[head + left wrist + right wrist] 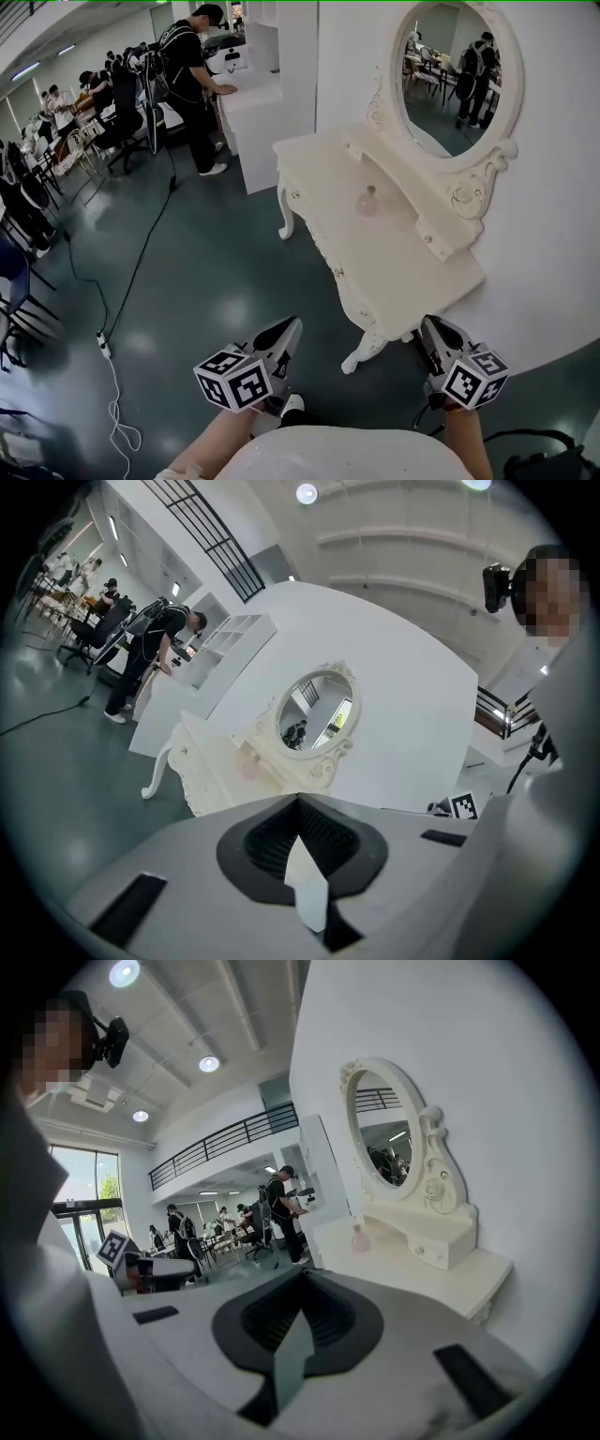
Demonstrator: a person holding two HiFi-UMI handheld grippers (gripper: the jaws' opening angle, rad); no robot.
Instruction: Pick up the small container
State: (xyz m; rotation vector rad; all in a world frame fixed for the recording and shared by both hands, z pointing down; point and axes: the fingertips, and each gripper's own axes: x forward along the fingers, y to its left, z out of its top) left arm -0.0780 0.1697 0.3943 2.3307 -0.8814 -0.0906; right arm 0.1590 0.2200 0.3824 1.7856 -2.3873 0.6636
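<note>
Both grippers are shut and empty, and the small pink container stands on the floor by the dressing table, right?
Not the floor: the head view shows the small pink container standing on the dressing table. Left gripper and right gripper are shut and empty.

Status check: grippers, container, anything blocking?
Left gripper and right gripper both shut, empty, held low. Small pink translucent container upright on cream dressing table, untouched. Nothing seen in the way.

My right gripper [302, 1274], jaws together and empty
A small pink round container [358, 1238] stands near the cream ornate dressing table's [427, 1279] back edge.
</note>
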